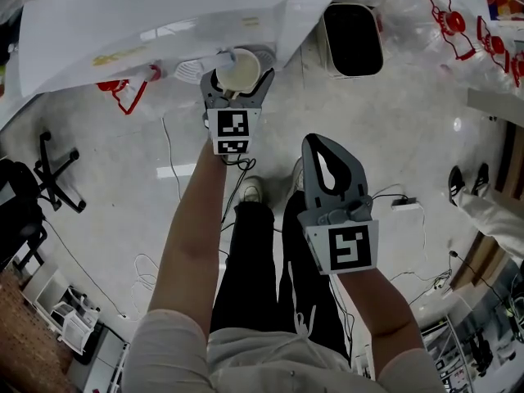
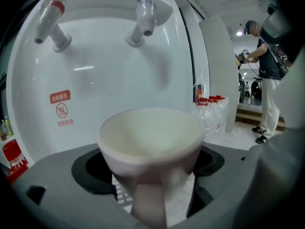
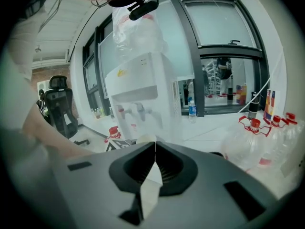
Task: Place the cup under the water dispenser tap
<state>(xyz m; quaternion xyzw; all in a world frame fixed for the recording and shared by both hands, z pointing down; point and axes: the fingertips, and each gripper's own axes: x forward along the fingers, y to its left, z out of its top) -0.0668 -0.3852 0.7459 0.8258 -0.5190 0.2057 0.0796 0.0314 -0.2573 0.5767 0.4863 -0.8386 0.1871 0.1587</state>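
Left gripper (image 2: pixel 152 190) pinches an empty cream-white flared cup (image 2: pixel 150 132); right gripper (image 3: pixel 154 163) has jaws pressed together.

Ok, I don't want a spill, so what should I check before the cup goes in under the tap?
1. Grip: left gripper shut on the cup: ok.
2. Cup upright, nothing in it: ok.
3. Sideways line-up with the grey tap, not the red-tipped tap: ok.
4. Cup beneath the spout: not ok, the tap sits above and farther in.
5. Surface under the taps: cannot tell, the cup hides it.
6. Right gripper shut, empty, away from the dispenser: ok.
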